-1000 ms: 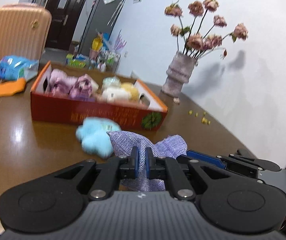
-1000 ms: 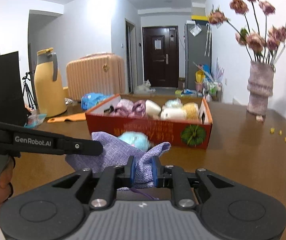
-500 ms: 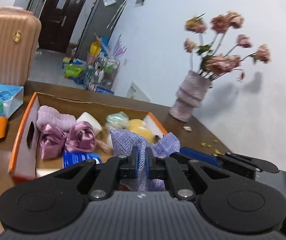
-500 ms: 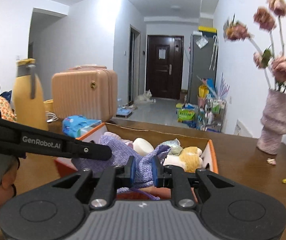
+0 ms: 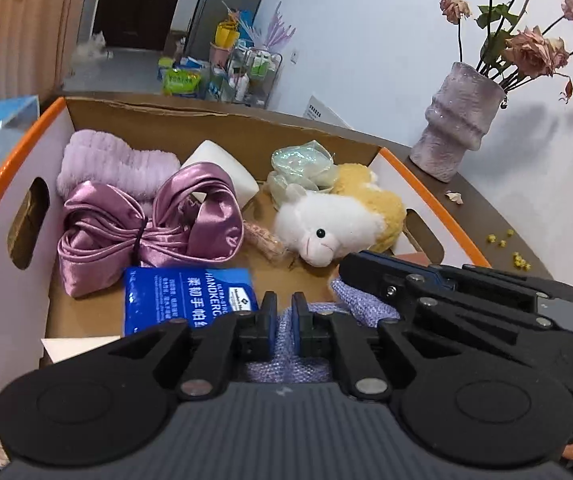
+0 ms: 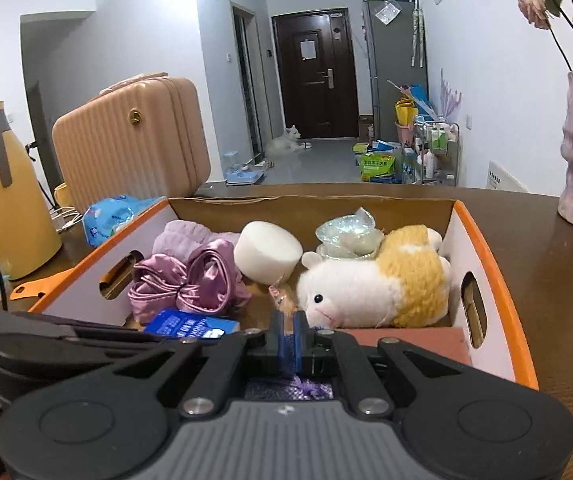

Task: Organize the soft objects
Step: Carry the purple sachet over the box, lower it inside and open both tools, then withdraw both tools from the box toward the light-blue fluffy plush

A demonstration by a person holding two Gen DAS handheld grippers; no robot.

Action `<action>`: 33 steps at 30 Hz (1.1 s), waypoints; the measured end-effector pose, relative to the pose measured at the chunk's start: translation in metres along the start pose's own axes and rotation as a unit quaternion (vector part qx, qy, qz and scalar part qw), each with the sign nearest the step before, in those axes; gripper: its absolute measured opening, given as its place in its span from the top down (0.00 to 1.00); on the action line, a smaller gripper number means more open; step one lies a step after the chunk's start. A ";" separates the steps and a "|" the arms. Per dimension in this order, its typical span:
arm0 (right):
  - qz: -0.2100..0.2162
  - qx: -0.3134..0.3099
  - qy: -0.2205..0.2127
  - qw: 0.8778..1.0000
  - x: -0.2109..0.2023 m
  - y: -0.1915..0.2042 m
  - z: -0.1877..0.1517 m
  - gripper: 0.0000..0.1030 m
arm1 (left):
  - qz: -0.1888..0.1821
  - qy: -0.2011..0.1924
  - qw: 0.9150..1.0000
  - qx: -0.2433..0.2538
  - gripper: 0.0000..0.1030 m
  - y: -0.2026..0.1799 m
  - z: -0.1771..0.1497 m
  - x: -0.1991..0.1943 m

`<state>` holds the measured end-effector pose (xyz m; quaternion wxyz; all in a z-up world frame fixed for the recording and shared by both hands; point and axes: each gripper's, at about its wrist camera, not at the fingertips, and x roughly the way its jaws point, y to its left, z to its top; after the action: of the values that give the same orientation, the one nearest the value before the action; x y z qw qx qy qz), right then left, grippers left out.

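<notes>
Lilac woven cloth, a small pouch (image 5: 286, 322), is pinched at two points: the left gripper (image 5: 280, 314) is clamped on one part of it and the right gripper (image 6: 286, 334) on another, the pair holding it over the near edge of an orange-rimmed cardboard box (image 6: 498, 280) on a dark wooden table (image 6: 566, 280). In the left wrist view the right gripper reaches in from the right, just beside the left one, with the cloth bunched between them. Inside the box a purple satin bow (image 5: 146, 224) lies at the left, touching a lavender fleecy roll (image 5: 114, 164) behind it. A white foam cylinder (image 6: 268, 256) sits near the middle toward the far wall, a crinkled pale green bag (image 6: 346, 236) to its right, and a white and yellow plush animal (image 6: 374, 284) lies on its side at the right. A blue pack of handkerchiefs (image 5: 186, 296) lies flat on the box floor, just beyond the left gripper's fingertips. Past the box, a pink ridged suitcase (image 6: 134, 140) and a yellow thermos jug (image 6: 6, 196) stand at the far left, a blue packet (image 6: 114, 216) beside them. A textured vase (image 5: 458, 120) of dried roses stands at the right.
</notes>
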<state>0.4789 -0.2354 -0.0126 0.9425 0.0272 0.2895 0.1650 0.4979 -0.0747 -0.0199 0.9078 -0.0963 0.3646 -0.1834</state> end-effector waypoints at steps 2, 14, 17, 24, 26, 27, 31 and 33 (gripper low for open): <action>0.004 0.003 -0.001 1.000 -0.001 -0.001 0.001 0.95 | -0.004 0.004 1.000 -0.004 0.91 0.001 0.002 -0.002; -0.002 -0.023 -0.054 0.998 -0.086 -0.004 0.019 0.81 | 0.015 -0.084 0.996 0.031 0.61 -0.012 0.011 -0.110; -0.004 -0.032 -0.065 0.997 -0.113 -0.001 0.015 0.80 | 0.035 -0.106 0.992 0.053 0.47 -0.016 0.001 -0.143; -0.006 -0.046 -0.093 0.995 -0.179 0.013 -0.010 0.60 | 0.068 -0.139 0.985 0.078 0.20 -0.026 -0.052 -0.211; -0.004 -0.052 -0.097 0.994 -0.196 0.019 -0.021 0.57 | 0.069 -0.147 0.984 0.072 0.17 -0.028 -0.070 -0.228; -0.003 -0.055 -0.100 0.994 -0.204 0.022 -0.027 0.54 | 0.068 -0.150 0.984 0.069 0.16 -0.029 -0.077 -0.234; 0.005 -0.065 -0.101 0.993 -0.230 0.036 -0.055 0.42 | 0.065 -0.151 0.985 0.060 0.07 -0.033 -0.112 -0.255; 0.007 -0.066 -0.096 0.993 -0.238 0.042 -0.070 0.42 | 0.061 -0.139 0.987 0.054 0.06 -0.033 -0.129 -0.257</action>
<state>0.2426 -0.2764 0.0627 0.9644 -0.0176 0.1861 0.1869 0.2280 -0.0070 0.0593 0.9630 -0.0494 0.2296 -0.1321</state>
